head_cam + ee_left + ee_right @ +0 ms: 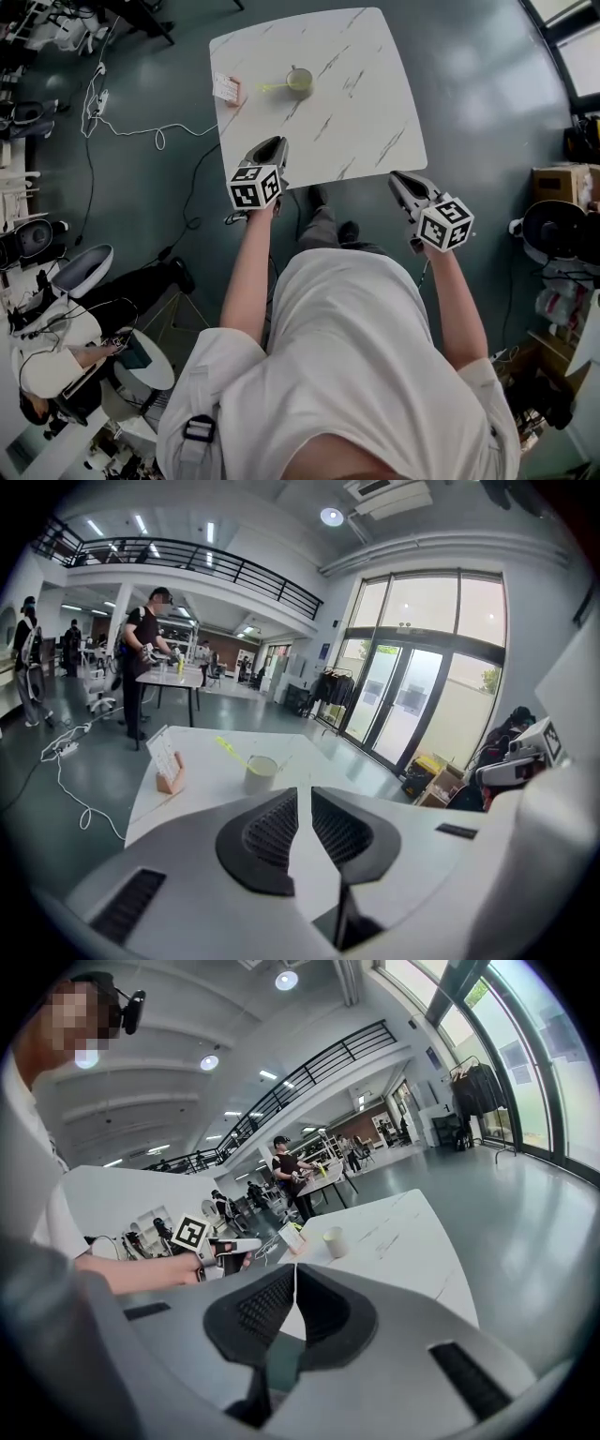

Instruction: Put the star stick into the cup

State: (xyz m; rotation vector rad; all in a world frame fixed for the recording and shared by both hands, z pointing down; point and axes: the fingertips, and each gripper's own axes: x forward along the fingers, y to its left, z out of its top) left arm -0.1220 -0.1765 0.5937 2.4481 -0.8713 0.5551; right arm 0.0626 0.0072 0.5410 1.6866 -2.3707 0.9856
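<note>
the left claw hangs over the near edge of the white marbled table. its jaws are almost together, with only a thin slit left between the tips and nothing in it. the right claw sits off to its right, just short of the same table edge. its jaw tips touch and it grips nothing.

the cup stands on the table ahead of the left claw, well apart from it. it is further still from the right claw, ahead and to that claw's left. the yellow-green star stick is already in the cup, leaning on the rim, with its free end pointing out to the left. a small card stand sits left of the cup near the table's left edge, ahead and to the left of the left claw.
</note>
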